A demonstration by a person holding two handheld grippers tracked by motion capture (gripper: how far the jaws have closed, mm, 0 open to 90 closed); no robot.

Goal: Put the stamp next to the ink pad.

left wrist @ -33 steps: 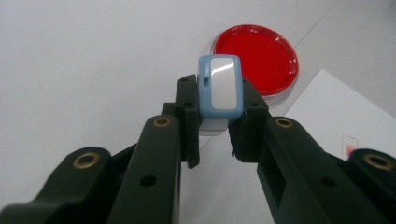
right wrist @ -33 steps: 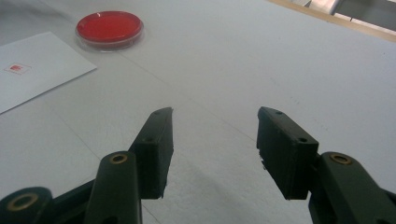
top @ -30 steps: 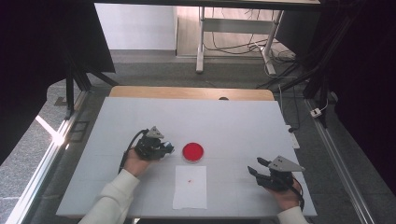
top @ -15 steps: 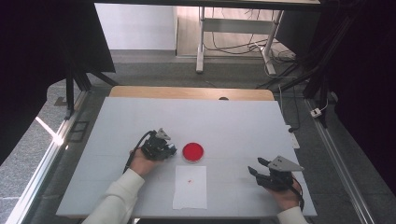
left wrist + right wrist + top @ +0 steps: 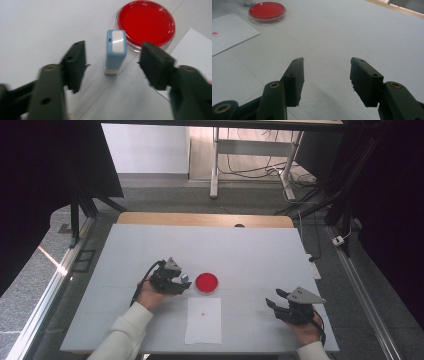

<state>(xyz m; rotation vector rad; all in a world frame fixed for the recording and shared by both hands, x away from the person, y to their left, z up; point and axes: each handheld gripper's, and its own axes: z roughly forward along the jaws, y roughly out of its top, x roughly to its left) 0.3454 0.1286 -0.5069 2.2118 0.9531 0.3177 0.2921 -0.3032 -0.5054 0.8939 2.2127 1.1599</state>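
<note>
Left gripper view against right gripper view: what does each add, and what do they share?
Left gripper view: a small blue stamp standing on the table between the left tool's open jaws, untouched. Right gripper view: the right tool open over bare table, with the paper's red mark. Shared: the red ink pad and the white paper.

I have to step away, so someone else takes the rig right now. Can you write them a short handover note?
Left gripper: open, jaws on either side of the blue stamp, not touching it.
Right gripper: open, holds nothing, low over the bare table at the right.
Things: the stamp stands upright just left of the red ink pad; the white paper sheet lies in front of the pad.
Done: the sheet already bears one small red mark.
Left: probably close on the stamp, or draw the gripper away if stamping is finished; I cannot tell which.
</note>
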